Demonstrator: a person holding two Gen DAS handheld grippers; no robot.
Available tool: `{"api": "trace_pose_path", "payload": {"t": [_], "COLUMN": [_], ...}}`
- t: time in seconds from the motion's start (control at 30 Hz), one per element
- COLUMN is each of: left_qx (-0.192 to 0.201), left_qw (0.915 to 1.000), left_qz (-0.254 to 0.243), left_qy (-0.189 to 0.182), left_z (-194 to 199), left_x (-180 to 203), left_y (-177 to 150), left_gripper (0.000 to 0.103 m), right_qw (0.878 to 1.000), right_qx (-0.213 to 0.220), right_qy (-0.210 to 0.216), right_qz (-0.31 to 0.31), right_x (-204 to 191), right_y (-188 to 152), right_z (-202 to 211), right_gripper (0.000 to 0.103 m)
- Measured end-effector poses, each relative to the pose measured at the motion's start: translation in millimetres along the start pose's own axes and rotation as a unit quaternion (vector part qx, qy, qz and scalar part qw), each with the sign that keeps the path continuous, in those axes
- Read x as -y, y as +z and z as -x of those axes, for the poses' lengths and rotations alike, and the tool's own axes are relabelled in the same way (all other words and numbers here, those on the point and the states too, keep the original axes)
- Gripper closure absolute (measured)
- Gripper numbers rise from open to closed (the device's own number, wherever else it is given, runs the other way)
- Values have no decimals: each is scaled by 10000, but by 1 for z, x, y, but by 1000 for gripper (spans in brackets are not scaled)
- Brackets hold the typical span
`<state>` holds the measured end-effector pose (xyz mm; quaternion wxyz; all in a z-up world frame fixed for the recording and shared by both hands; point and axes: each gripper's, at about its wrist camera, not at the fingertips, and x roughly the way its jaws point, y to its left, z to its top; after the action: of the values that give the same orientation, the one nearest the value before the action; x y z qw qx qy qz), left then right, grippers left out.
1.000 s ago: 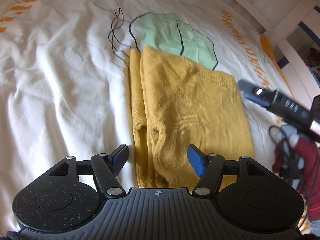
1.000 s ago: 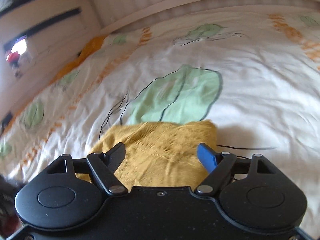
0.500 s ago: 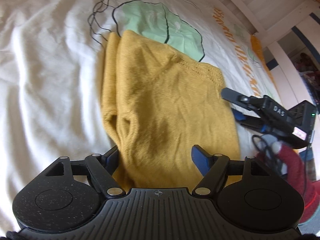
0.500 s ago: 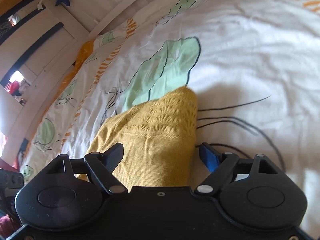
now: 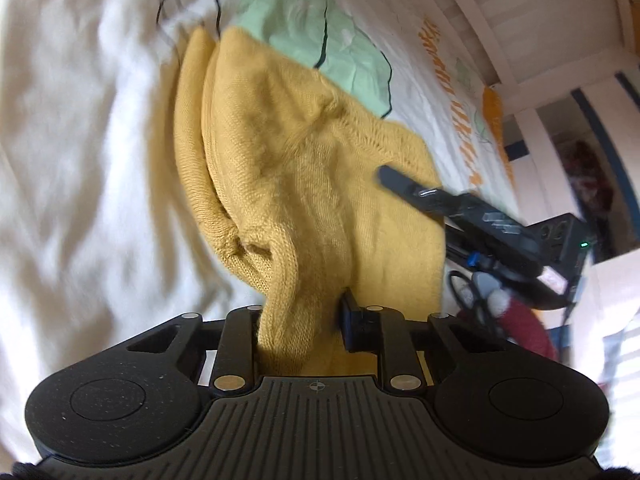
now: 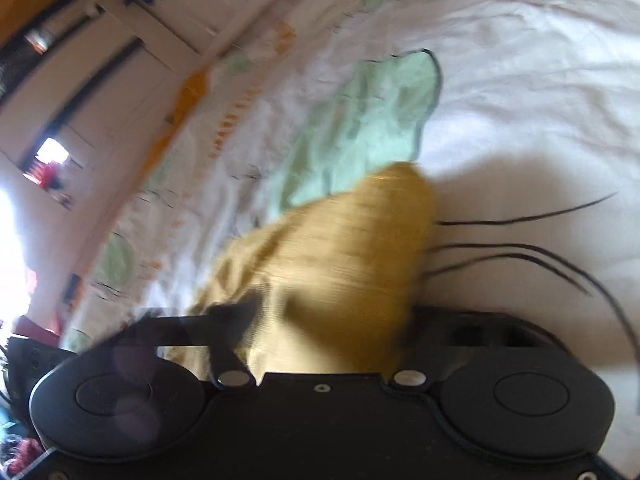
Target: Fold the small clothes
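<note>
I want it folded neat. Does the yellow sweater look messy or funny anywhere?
Yes. The mustard knit sweater is bunched into a ridge where the left gripper is closing on its near edge, and the right gripper is closing on another bunched part. Nothing looks torn on the white leaf-print duvet.

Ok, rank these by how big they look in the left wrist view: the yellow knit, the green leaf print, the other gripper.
1. Yellow knit, by far the largest.
2. Green leaf print, though the knit hides part of it.
3. Other gripper, a close call with the leaf; it is blurred and nearer the camera, so that order is unsure.
</note>
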<state>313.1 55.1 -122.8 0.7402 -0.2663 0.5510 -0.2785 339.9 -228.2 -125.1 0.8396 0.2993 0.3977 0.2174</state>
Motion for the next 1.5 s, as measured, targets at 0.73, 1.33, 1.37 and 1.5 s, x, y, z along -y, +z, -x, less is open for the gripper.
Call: {"api": "trace_pose_path", "payload": {"t": [0.73, 1.33, 1.37, 1.5], "left_qx": [-433, 1526, 1646, 1883], "left_qw": [9969, 9674, 9625, 9433], "left_qz": [-165, -1193, -1325, -1801], "left_qy": [-628, 1634, 1704, 2056], "left_z": [55, 88, 87, 78], "left_x": [52, 81, 88, 109], "left_y": [-172, -215, -214, -209], "left_gripper": [87, 36, 34, 32], "right_qw": [9989, 9731, 9727, 9705], "right_qx": [-208, 1332, 1321, 1279], "right_qy": [-158, -1584, -1591, -1623], "right_qz": [-395, 1013, 1057, 1239], "right_x": [-33, -18, -18, -23], "right_y": [-111, -148, -150, -156], "right_z": [166, 208, 208, 202], "right_gripper": [62, 22, 17, 3]}}
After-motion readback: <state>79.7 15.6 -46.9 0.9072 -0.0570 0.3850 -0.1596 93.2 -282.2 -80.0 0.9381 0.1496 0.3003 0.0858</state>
